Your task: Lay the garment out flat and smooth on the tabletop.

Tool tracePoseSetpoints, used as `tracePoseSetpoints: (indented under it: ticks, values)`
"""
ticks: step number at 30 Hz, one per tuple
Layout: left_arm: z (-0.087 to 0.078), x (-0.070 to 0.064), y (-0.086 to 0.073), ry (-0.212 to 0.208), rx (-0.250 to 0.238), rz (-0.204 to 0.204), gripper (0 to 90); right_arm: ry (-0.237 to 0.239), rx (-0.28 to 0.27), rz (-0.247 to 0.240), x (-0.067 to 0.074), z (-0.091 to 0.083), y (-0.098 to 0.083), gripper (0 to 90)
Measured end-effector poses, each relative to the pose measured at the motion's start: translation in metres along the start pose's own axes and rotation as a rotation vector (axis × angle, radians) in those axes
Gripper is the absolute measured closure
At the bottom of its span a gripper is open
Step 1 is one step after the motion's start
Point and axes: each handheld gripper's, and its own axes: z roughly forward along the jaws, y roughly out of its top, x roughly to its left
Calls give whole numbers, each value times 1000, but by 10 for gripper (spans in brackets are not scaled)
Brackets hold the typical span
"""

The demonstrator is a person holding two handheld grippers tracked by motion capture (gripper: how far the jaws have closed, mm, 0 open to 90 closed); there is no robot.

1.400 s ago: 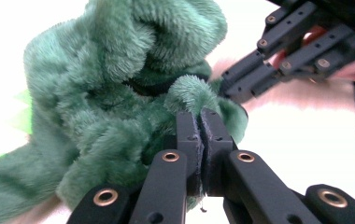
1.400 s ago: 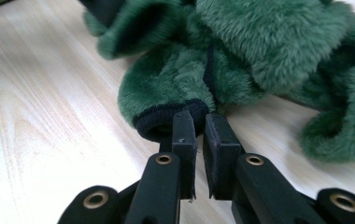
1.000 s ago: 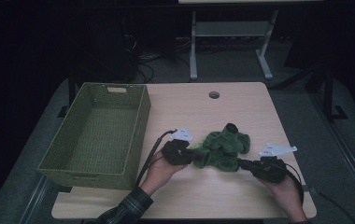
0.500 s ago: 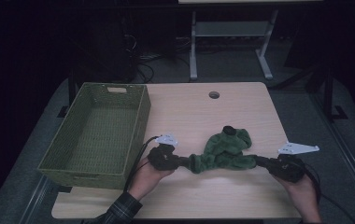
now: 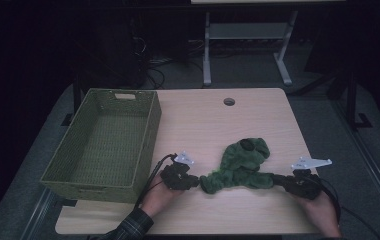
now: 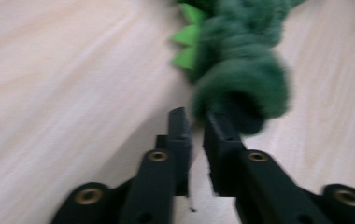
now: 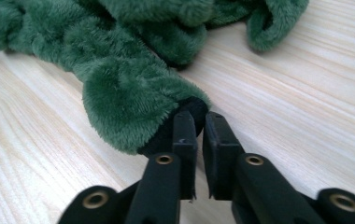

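I have the green fleece garment (image 5: pixel 240 167) pulled out across the near half of the table (image 5: pixel 213 125), and that is the change over the last second: it was a bunched heap between my 2 hands, and now it lies drawn into a long band from one gripper to the other, with a loose fold still humped toward the far side.

My left gripper (image 5: pixel 194 181) has just been easing its jaws apart. In the left gripper view they stand a narrow slot apart, with the fleece end (image 6: pixel 241 93) against the tip of one jaw and no cloth visibly pinched in the slot, so I judge that end is let go or nearly so.

My right gripper (image 5: pixel 278 179) is clamped on the other end: in the right gripper view the dark cuff edge (image 7: pixel 187 114) sits pinched at the jaw tips.

The woven basket (image 5: pixel 103 145) stands open to the left, well apart from the cloth. I'd say the spreading is done and folding or re-gripping comes next.
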Motion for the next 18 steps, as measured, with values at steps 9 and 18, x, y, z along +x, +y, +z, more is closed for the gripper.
tracePoseSetpoints:
  ticks: [9, 18]
  values:
    - [-21, -8, 33, -12, -127, 23, 577, 14, -106, 28, -2, -17, 13, 644]
    - [-7, -19, 93, -44, -170, 151, 493, 46, -71, 16, -6, 9, 31, 585]
